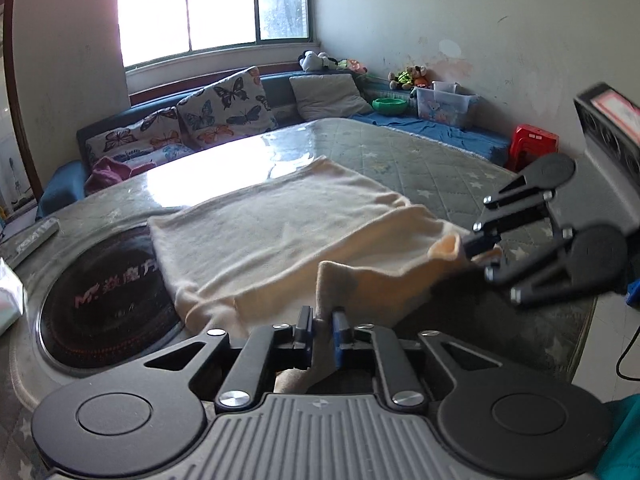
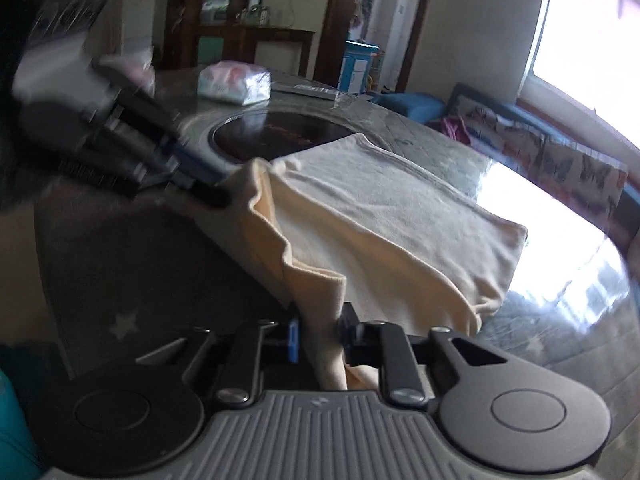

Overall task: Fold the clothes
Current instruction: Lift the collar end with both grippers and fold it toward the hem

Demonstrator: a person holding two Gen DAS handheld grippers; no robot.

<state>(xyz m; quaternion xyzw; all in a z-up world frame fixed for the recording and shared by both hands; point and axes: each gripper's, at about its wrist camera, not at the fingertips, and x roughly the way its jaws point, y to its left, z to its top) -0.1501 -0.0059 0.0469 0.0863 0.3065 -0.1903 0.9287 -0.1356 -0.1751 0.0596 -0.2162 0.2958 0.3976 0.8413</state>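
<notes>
A cream garment (image 1: pixel 276 236) lies partly folded on the table, over the edge of a black round cooktop (image 1: pixel 100 300). My left gripper (image 1: pixel 322 334) is shut on the garment's near edge and lifts it slightly. My right gripper (image 1: pixel 484 252) comes in from the right and is shut on the same edge further along. In the right wrist view the right gripper (image 2: pixel 318 334) pinches the cream garment (image 2: pixel 384 216), and the left gripper (image 2: pixel 208 184) holds the edge at upper left, blurred.
The table (image 1: pixel 420 160) has a grey star-patterned cover under glass. A remote (image 1: pixel 32 236) lies at its left. A white packet (image 2: pixel 236 82) sits beyond the cooktop (image 2: pixel 276 134). A sofa with butterfly cushions (image 1: pixel 224 108) and a red stool (image 1: pixel 534 142) stand behind.
</notes>
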